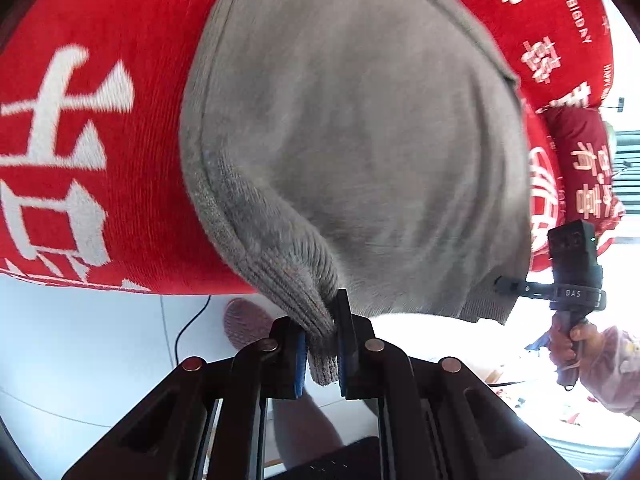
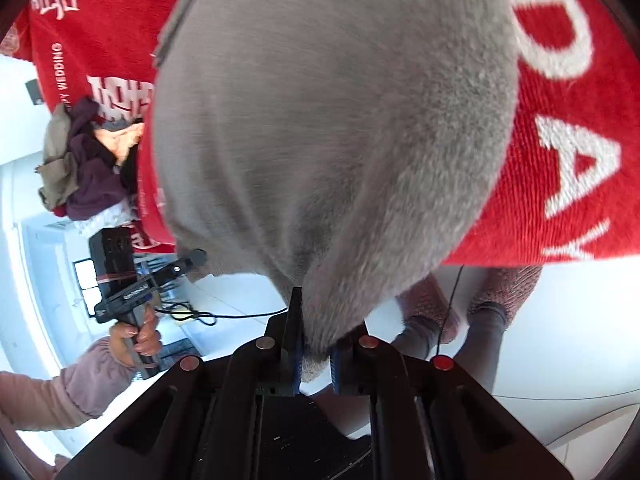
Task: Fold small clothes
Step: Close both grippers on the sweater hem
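While both grippers, left gripper and right gripper, clamp grey garment corners above red cloth, thin bites may slip, spoiling the fold.

Garment between both tools, cloth behind.

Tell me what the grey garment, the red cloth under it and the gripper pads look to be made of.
Grey garment: soft knit, likely cotton or wool blend; ribbed hem, fuzzy matte surface.
Red cloth: thick woven or looped fabric, seemingly towel-like; fine ridges, white lettering worked in.
Pads of the left gripper: blue, probably rubber or foam; matte. The right gripper looks alike.
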`<state>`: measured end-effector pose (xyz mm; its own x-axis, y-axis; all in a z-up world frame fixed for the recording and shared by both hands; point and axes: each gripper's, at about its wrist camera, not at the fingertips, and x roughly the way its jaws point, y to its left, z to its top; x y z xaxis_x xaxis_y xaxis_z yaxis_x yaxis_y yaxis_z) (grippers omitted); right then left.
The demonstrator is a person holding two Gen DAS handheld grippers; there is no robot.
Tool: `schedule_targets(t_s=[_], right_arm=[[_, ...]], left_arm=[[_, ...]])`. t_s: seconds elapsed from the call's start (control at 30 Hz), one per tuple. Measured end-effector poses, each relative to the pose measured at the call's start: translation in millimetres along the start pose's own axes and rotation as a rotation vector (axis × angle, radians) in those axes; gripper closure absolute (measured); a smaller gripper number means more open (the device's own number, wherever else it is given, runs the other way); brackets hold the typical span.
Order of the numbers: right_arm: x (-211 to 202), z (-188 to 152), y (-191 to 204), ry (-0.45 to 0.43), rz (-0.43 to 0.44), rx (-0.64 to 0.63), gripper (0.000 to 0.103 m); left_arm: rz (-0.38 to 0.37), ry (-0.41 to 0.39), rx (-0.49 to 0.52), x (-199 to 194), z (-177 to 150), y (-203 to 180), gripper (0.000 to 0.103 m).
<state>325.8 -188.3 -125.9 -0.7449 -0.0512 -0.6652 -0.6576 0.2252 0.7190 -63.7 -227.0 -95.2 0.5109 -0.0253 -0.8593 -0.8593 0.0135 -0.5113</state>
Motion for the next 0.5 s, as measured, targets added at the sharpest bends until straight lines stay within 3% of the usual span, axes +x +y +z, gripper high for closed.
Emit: schedule_targets(t_s=[0.23, 0.5], right_arm=[[-44, 1, 33, -0.091, 0.088, -0.025, 0.092], [-80, 26, 58, -0.193, 0.200, -0.050, 0.092]], left_arm=[[-0.101, -0.095, -0.014, -45, 24, -8, 0.091], [-0.138, -0.166, -0.022, -72, 59, -21, 0.091]])
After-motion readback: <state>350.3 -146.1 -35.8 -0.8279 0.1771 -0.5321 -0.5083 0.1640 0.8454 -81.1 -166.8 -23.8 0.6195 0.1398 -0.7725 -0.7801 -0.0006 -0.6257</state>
